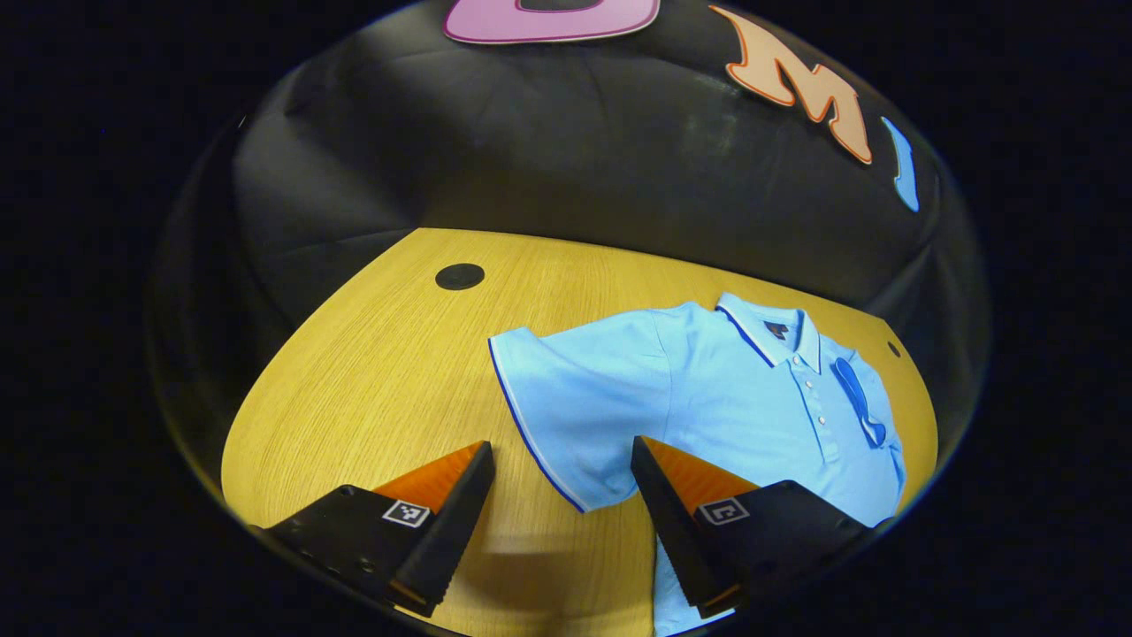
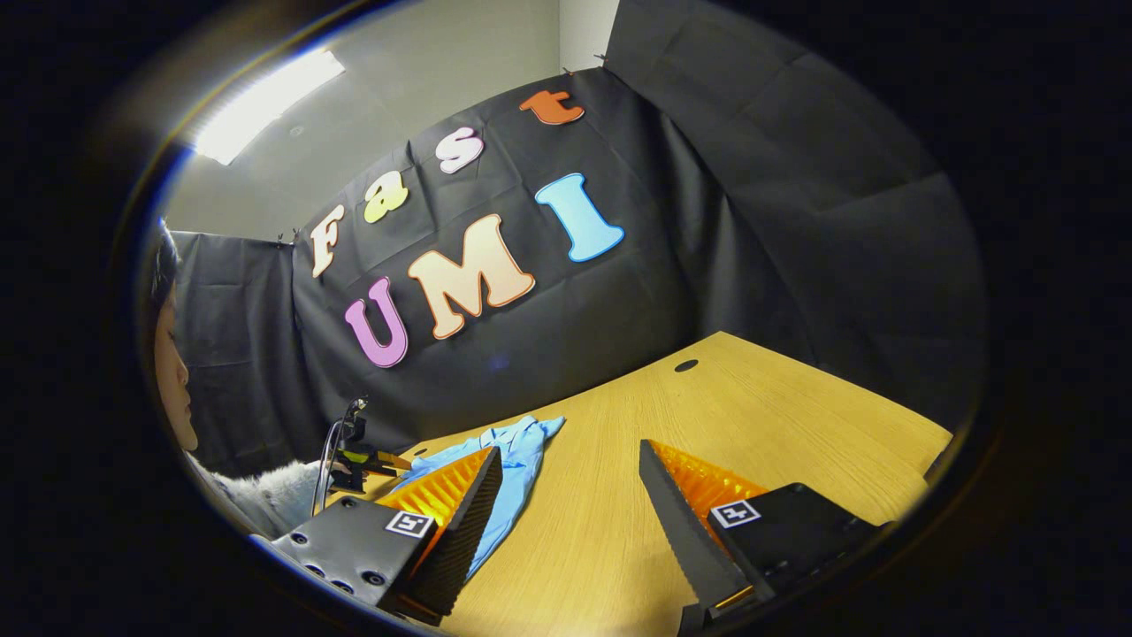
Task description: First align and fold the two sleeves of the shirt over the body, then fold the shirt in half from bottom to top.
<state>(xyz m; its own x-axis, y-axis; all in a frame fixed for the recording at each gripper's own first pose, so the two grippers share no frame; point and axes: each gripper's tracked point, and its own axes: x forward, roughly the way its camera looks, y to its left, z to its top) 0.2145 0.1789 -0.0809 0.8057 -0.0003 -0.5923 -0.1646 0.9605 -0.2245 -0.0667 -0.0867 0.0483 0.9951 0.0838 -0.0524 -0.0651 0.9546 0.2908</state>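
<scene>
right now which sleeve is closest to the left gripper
The spread sleeve with the dark trimmed edge, lying between the left gripper's open fingers; the shirt's other sleeve is beyond the collar.

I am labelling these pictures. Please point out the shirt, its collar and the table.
shirt [image 1: 619, 398]: left gripper view, chest.
collar [image 1: 769, 329]: left gripper view, front flap.
table [image 1: 380, 372]: left gripper view, bare wood.

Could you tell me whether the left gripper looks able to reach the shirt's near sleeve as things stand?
Probably yes: the left gripper is open above the sleeve hem, with nothing lying between them.
</scene>
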